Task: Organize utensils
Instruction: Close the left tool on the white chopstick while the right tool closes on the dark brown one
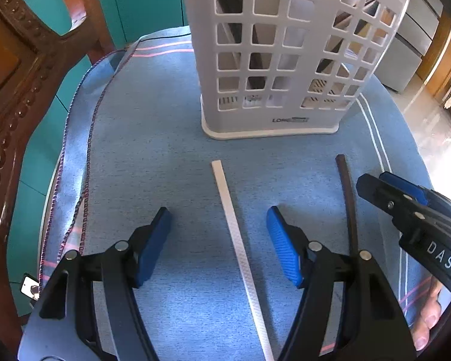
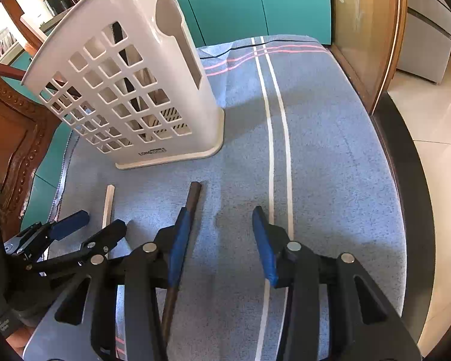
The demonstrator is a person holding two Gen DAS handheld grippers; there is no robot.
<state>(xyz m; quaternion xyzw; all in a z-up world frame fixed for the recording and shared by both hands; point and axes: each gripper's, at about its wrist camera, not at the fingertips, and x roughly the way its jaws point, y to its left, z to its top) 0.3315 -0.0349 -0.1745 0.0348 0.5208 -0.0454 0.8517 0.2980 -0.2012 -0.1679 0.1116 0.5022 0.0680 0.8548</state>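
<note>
Straddling the white chopstick [image 1: 240, 246] with your left gripper [image 1: 219, 240], you hold its jaws wide, pads clear of the stick on the blue cloth [image 1: 153, 150]. Your right gripper [image 2: 222, 240] stands released too, the dark chopstick [image 2: 192, 201] just outside its left pad. Both sticks lie in front of the white utensil holder [image 1: 270, 60].

White stick [image 1: 240, 249] — blue striped cloth [image 1: 165, 150]

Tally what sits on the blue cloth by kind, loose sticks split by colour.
White flat plastic chopstick: 1
Dark brown chopstick: 1
White perforated plastic utensil holder: 1
Total: 3; what stands inside the holder is too hidden to count.
</note>
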